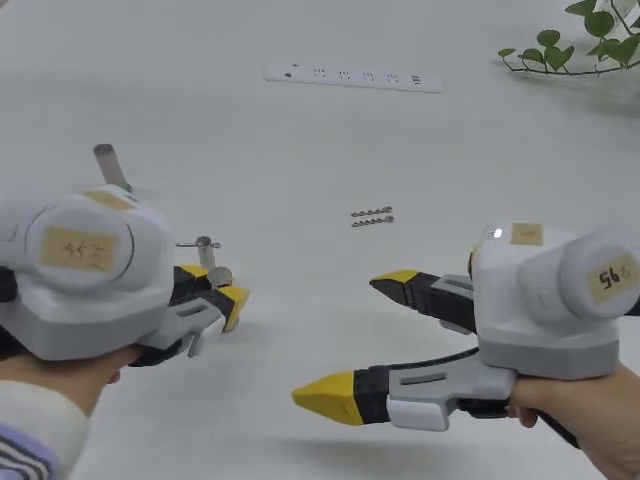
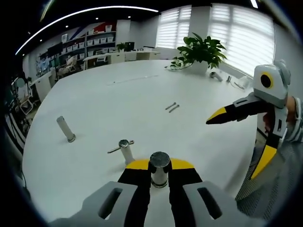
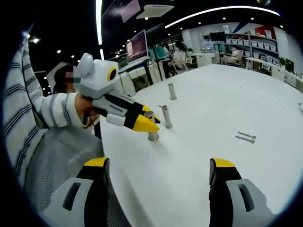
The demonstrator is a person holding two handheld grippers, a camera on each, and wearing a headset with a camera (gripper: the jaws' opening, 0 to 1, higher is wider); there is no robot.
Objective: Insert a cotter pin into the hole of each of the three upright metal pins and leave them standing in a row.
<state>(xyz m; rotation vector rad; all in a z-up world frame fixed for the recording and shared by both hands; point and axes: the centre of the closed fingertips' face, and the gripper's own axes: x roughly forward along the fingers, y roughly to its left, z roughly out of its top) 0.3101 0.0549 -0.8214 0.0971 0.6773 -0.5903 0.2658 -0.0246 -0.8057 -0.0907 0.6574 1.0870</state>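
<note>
In the head view, the left claw [image 1: 215,284] was pinched on the near metal pin [image 1: 219,276], which stood on the white counter [image 1: 300,150]. Just behind it stood the middle metal pin [image 1: 205,250] with a fitted cotter pin [image 1: 188,243] crossing its top. The far metal pin [image 1: 108,166] stood well apart and looked bare. Two loose cotter pins [image 1: 372,217] lay side by side near mid-counter. The right claw [image 1: 362,338] hung spread and empty short of them. A power strip [image 1: 352,77] and a plant [image 1: 585,40] sat at the far edge.

In the left gripper view, the jaws were pressed against the near pin's shaft [image 2: 159,161], below its flat, shiny head. The three pins ran in a loose line away to the left.

In the right gripper view, the jaws stood wide apart with nothing between them. The loose cotter pins [image 3: 246,137] lay ahead and to the right.

The metal pins were short grey cylinders, stiff and smooth. On so small a foot they would likely tip, so a low hold on the shaft, clear of the hole, seemed right. The cotter pins were thin and silvery. They were probably light and liable to skid flat on the counter, so they seemed best nipped at one end, leaving the rest free to enter the hole.
</note>
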